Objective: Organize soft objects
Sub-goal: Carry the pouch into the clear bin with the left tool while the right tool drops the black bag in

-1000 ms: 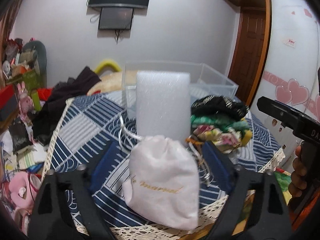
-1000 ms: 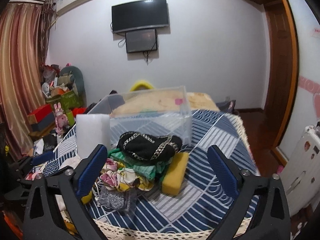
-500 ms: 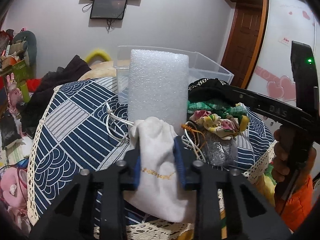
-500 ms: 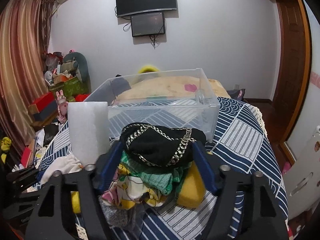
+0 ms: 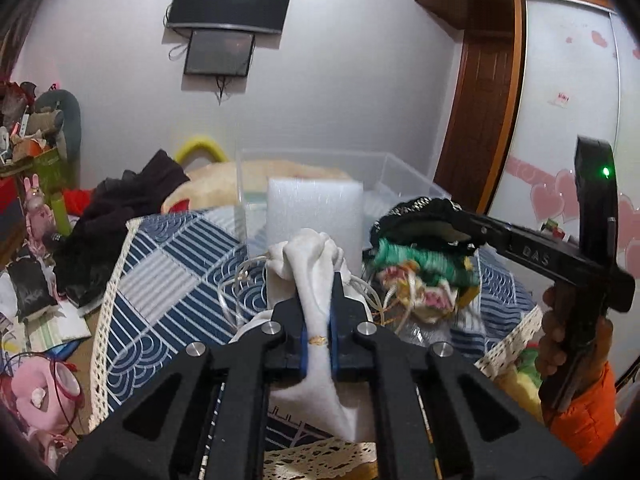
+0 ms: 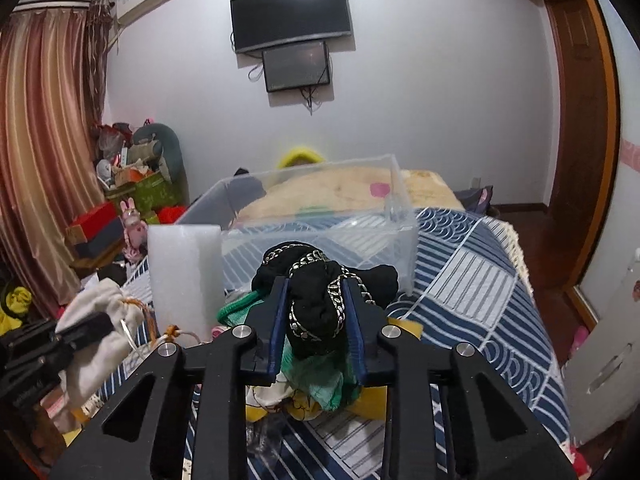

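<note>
Left gripper [image 5: 318, 300], lower centre of frame: clamped narrow on white drawstring pouch [image 5: 316, 276], pinched mid-body, neck bunched above the pads. Behind it, upright white foam block [image 5: 316, 212], then clear plastic bin [image 5: 404, 174] at frame centre.

Right gripper [image 6: 316, 316], lower centre: closed on black chain-trimmed garment [image 6: 320, 284] topping a pile with green fabric [image 6: 320, 384] and yellow sponge [image 6: 404, 326]. All on blue patterned bedspread [image 6: 480, 292].
</note>
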